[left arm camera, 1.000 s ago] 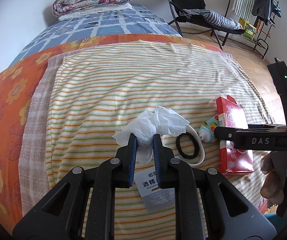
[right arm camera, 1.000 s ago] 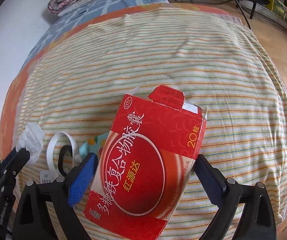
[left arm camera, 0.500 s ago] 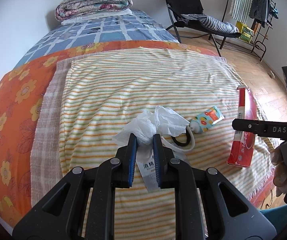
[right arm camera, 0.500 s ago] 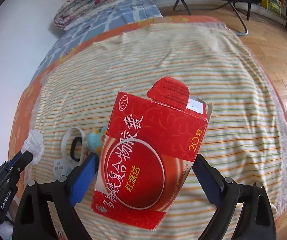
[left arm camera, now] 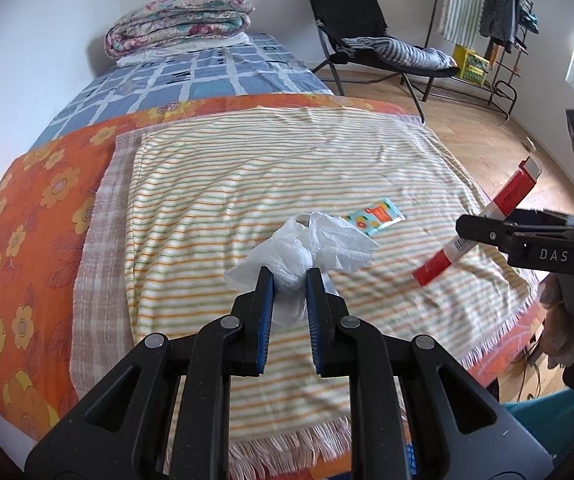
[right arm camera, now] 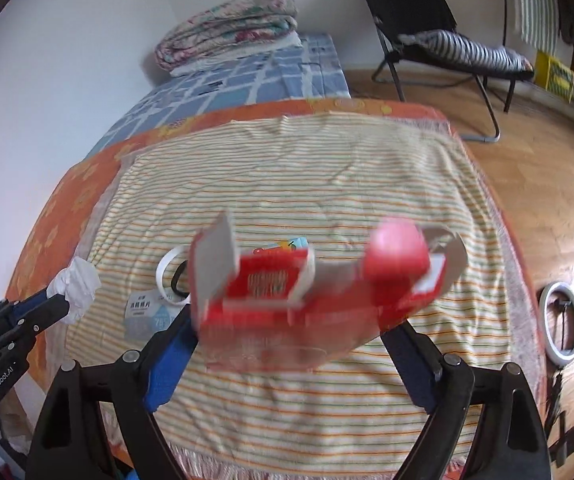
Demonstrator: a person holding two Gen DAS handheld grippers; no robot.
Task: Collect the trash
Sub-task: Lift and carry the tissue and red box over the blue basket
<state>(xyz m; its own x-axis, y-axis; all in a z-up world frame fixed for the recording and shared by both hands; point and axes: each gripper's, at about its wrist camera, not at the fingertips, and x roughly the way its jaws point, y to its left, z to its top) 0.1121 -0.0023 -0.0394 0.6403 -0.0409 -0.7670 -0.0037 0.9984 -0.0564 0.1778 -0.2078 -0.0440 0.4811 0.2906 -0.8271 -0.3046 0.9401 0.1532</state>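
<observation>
My left gripper [left arm camera: 289, 276] is shut on a crumpled white plastic wad [left arm camera: 311, 248] and holds it above the striped blanket [left arm camera: 247, 184]. My right gripper [right arm camera: 291, 324] holds an opened red carton [right arm camera: 271, 280] in the air. Its jaws are closing on the carton, which is blurred and tipped with its open flaps facing the camera. In the left wrist view the red carton [left arm camera: 483, 224] shows edge-on at the right. On the blanket lie a small colourful tube [left arm camera: 379, 216], a white tape ring [right arm camera: 164, 276], a black band [right arm camera: 177, 282] and a wipe packet [right arm camera: 145, 316].
A folded quilt [left arm camera: 179, 20] lies at the bed's far end. A black folding chair [left arm camera: 367, 36] and a clothes rack [left arm camera: 499, 20] stand on the wooden floor. A ring light [right arm camera: 563, 320] lies on the floor right of the bed. Something teal [left arm camera: 547, 416] sits below the bed's near edge.
Both grippers rose and drew back from the bed. The white wad came off the blanket. The red carton lifted and tipped, so its open end now shows instead of its printed face.
</observation>
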